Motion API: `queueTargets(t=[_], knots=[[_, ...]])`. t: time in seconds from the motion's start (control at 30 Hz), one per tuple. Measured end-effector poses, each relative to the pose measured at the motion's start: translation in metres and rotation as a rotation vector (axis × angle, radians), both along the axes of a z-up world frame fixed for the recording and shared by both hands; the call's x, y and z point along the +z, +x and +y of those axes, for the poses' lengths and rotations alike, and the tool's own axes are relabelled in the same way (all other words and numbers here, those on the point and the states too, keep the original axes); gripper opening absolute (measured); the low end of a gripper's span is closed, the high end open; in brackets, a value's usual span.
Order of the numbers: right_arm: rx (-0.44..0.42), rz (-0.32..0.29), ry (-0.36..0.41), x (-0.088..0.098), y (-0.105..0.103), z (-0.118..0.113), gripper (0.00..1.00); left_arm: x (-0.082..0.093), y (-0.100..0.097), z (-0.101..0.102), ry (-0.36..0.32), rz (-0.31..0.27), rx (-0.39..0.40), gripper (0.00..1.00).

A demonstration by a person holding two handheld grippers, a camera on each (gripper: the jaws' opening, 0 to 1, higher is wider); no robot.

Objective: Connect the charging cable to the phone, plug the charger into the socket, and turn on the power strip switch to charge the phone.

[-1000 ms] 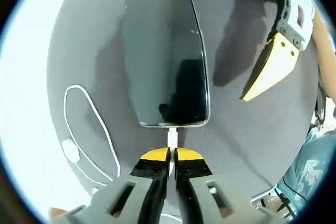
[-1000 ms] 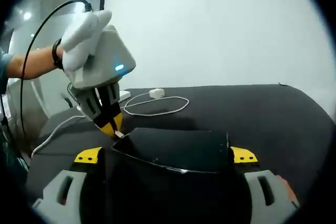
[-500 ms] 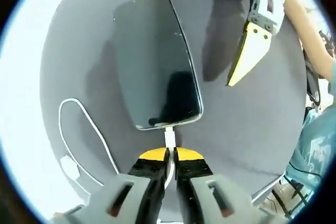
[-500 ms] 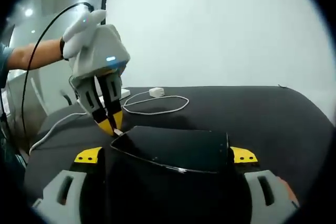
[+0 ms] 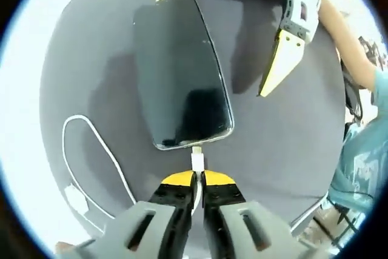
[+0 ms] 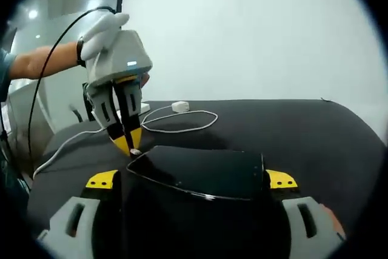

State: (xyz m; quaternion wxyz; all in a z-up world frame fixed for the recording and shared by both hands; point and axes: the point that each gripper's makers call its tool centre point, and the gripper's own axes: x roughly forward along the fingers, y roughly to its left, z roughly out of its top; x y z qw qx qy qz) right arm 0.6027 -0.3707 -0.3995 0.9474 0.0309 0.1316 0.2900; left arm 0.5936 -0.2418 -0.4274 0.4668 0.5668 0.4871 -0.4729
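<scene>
A black phone [image 5: 182, 77] hangs above the dark table between the jaws of my right gripper [image 5: 230, 22], which is shut on it. In the right gripper view the phone [image 6: 194, 180] spans the gap between my own yellow pads. My left gripper [image 5: 196, 177] is shut on the white cable plug [image 5: 196, 161], whose tip meets the phone's near short edge. How deep it sits I cannot tell. The left gripper [image 6: 129, 144] enters the right gripper view from the left, held by a white-gloved hand. The white cable [image 5: 91, 144] loops back to the charger [image 5: 76, 199].
The dark round table [image 5: 285, 150] carries the cable loop [image 6: 182, 127] and the white charger [image 6: 180, 107] near its far edge. A white wall stands behind it. A person's arm and teal sleeve [image 5: 364, 162] are at the right of the left gripper view.
The left gripper has swung more upright at the phone's corner, plug still at the edge. The phone stays fixed between the right jaws.
</scene>
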Motion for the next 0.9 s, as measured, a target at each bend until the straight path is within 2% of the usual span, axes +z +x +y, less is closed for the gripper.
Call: queueTargets(t=[0.03,0.07,0.13,0.17,0.2,0.27,0.4,0.5,0.57,0.67,0.77,0.9], knots=[[-0.001,0.000,0.001,0.000,0.000,0.000,0.93,0.001,-0.001,0.002,0.046,-0.005,0.037,0.00],[-0.001,0.000,-0.001,0.000,0.001,-0.001,0.93,0.003,-0.002,0.010,0.128,-0.002,0.049,0.00],[-0.001,-0.002,-0.004,0.000,0.000,0.000,0.93,0.000,0.005,0.027,0.267,-0.027,0.016,0.00],[-0.002,-0.002,-0.003,0.000,0.000,0.000,0.93,-0.004,0.008,0.024,0.260,-0.021,-0.013,0.00],[-0.002,-0.003,-0.004,0.000,0.001,-0.001,0.93,-0.003,0.005,0.022,0.243,-0.012,0.059,0.00],[-0.001,-0.003,-0.005,0.000,0.002,-0.002,0.93,-0.001,0.007,0.022,0.230,0.005,0.034,0.00],[-0.002,-0.004,-0.006,0.000,0.004,-0.002,0.93,0.000,0.008,0.020,0.221,0.012,0.034,0.00],[-0.002,-0.005,-0.008,-0.001,0.005,-0.004,0.93,0.000,0.005,0.012,0.201,0.028,0.027,0.00],[-0.003,-0.004,-0.004,0.000,0.005,-0.004,0.93,-0.002,0.004,0.014,0.233,0.037,0.030,0.00],[-0.001,-0.005,-0.005,0.000,0.005,-0.004,0.93,-0.001,0.005,0.014,0.239,0.055,0.053,0.00],[-0.001,-0.004,-0.003,0.000,0.005,-0.004,0.93,0.002,0.003,0.004,0.165,0.077,0.082,0.00],[-0.001,-0.005,-0.004,0.000,0.007,-0.005,0.93,0.004,0.000,-0.005,0.140,0.088,0.094,0.00]])
